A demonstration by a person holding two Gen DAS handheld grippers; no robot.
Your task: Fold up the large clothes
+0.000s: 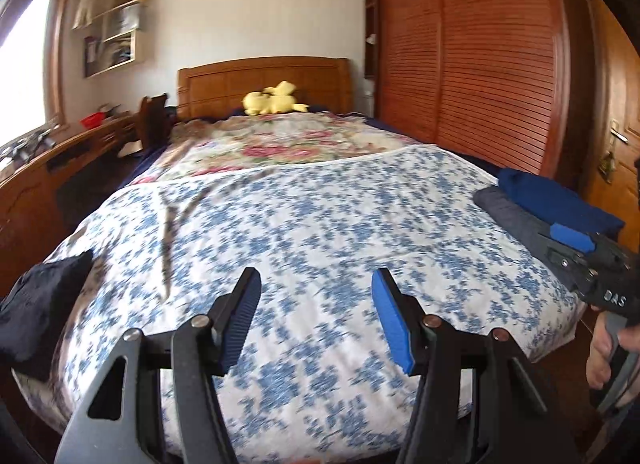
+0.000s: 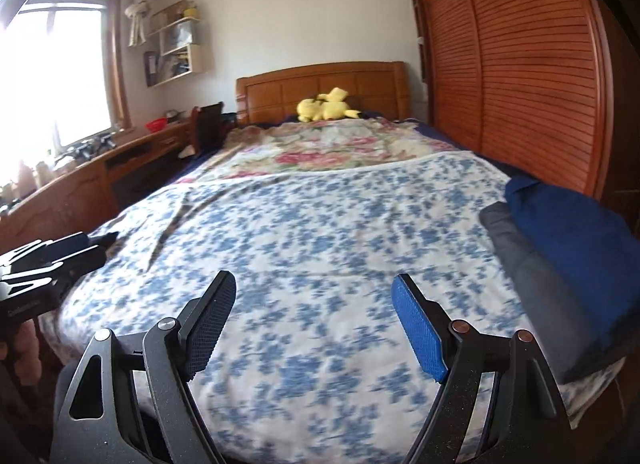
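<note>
A folded dark blue garment (image 1: pixel 556 199) lies on a folded grey garment (image 1: pixel 516 219) at the bed's right edge; both also show in the right wrist view, blue (image 2: pixel 572 240) on grey (image 2: pixel 532 276). A black garment (image 1: pixel 40 304) lies crumpled at the bed's left front corner. My left gripper (image 1: pixel 316 312) is open and empty above the blue-flowered cover (image 1: pixel 312 232). My right gripper (image 2: pixel 314 320) is open and empty over the same cover (image 2: pixel 320 232). Each gripper shows at the edge of the other's view: right gripper (image 1: pixel 592 264), left gripper (image 2: pixel 52 260).
A pink-flowered blanket (image 1: pixel 280 143) covers the far half of the bed, with a yellow plush toy (image 1: pixel 274 99) at the wooden headboard (image 1: pixel 224 83). A slatted wooden wardrobe (image 1: pixel 472 55) stands on the right. A wooden desk (image 1: pixel 60 151) with clutter runs along the left under the window.
</note>
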